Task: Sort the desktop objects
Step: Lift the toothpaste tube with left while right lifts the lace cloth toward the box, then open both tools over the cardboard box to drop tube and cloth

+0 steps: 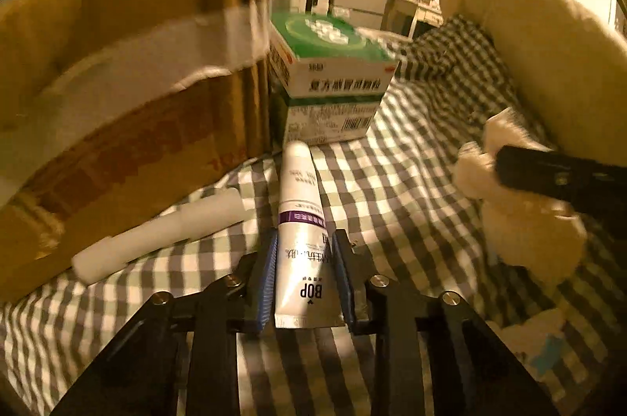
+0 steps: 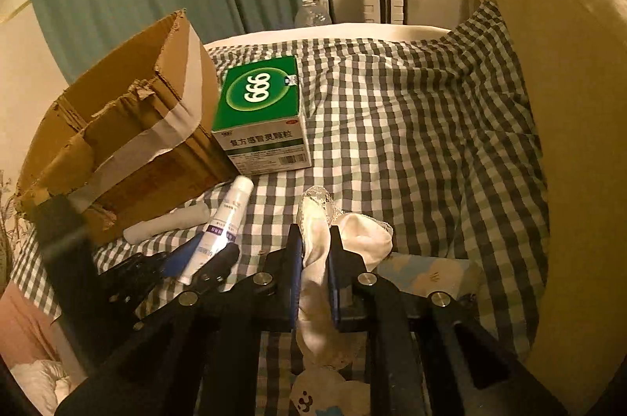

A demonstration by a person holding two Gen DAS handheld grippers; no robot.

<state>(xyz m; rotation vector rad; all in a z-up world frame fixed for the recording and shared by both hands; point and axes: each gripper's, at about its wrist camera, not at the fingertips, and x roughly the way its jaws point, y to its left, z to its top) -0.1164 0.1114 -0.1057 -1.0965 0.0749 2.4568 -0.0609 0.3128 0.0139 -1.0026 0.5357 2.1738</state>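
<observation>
- My left claw (image 1: 305, 282) is clamped on the white BOP tube (image 1: 299, 227), pads against both its sides; the tube lies on the checked bedspread (image 1: 411, 180).
- Ahead of that claw stands the green medicine box (image 1: 329, 79), with the cardboard box (image 1: 117, 94) to its left.
- My right claw (image 2: 316, 259) is pinched tight on a white sock (image 2: 352, 239), lifted just above the bedspread.

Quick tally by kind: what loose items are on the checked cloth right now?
Boxes: 2, cardboard box, green box
Tubes: 1, tube
White rolls: 1, roll
Cloths: 1, white cloth
Total: 5
</observation>
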